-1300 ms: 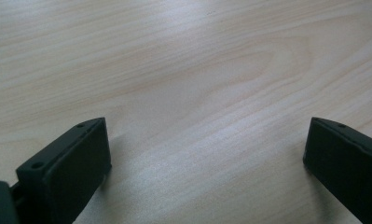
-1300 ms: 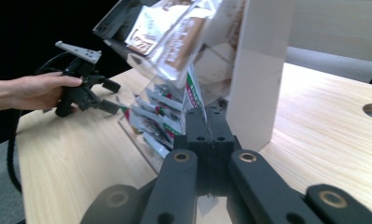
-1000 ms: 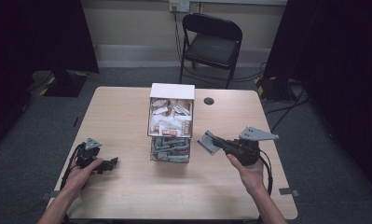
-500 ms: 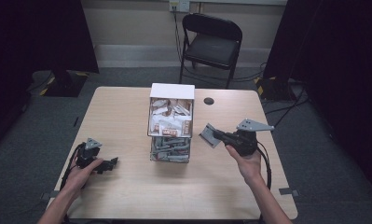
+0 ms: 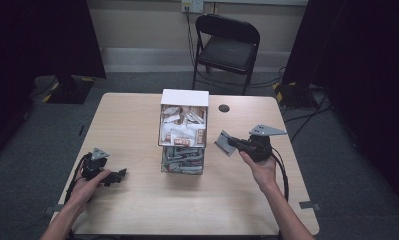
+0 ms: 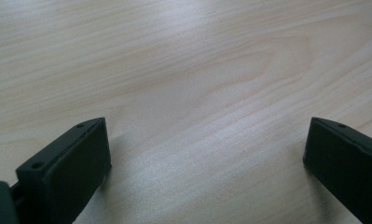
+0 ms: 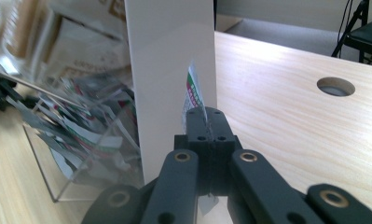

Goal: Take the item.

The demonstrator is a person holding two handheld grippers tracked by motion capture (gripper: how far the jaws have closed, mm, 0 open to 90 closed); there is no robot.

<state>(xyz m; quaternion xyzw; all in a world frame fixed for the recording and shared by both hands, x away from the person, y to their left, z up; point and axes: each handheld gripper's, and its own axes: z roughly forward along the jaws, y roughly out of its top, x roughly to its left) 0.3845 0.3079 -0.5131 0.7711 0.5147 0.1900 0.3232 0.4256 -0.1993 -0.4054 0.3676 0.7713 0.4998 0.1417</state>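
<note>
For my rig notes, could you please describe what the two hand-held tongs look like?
Both are black. The left tongs and right tongs each carry a grey three-cornered plate on top and trail a black cable. Their jaws are flat black blocks with small screw holes; brass-coloured pivots show on the right one's linkage.

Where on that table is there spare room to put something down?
The bare wood left of the box of packets, back to the table edge, is free. So is the front strip between the two forearms. The right side is tighter: the right tool, pinching a small packet, sits close beside the box, near a round hole.
</note>
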